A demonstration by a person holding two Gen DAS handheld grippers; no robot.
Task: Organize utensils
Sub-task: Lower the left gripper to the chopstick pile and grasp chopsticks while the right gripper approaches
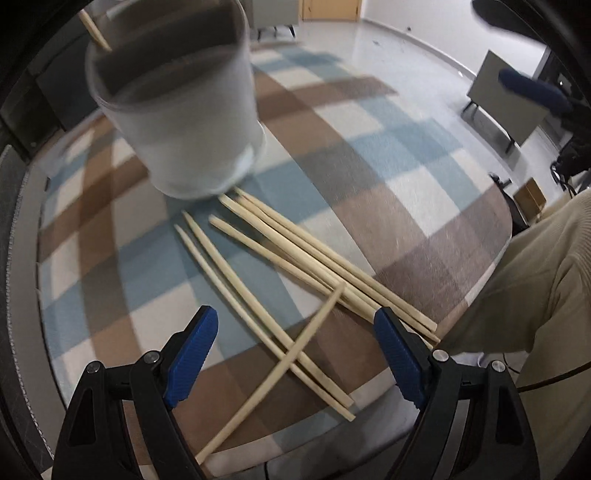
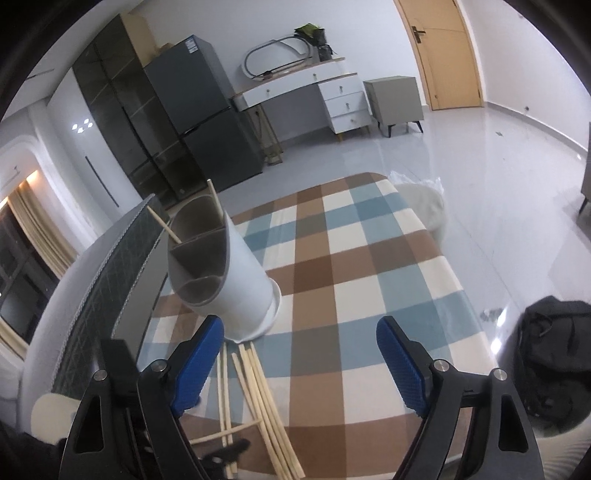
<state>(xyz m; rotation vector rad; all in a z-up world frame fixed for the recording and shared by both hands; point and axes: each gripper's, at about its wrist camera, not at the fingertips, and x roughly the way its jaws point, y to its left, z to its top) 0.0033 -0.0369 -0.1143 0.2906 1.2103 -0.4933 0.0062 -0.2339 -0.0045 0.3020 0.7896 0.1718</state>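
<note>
Several wooden chopsticks lie loose on a checked cloth, one crossing the others. A white utensil holder with inner compartments stands just beyond them, and a chopstick pokes out of it. My left gripper hangs open close above the near ends of the loose sticks, touching none. In the right wrist view the holder has two chopsticks in its far compartment. My right gripper stands open above the loose chopsticks, nothing between its fingers.
A beige sleeve reaches in at the right. A dark padded panel stands left of the holder. A black bag sits on the floor at the right, and a fridge, desk and door lie beyond.
</note>
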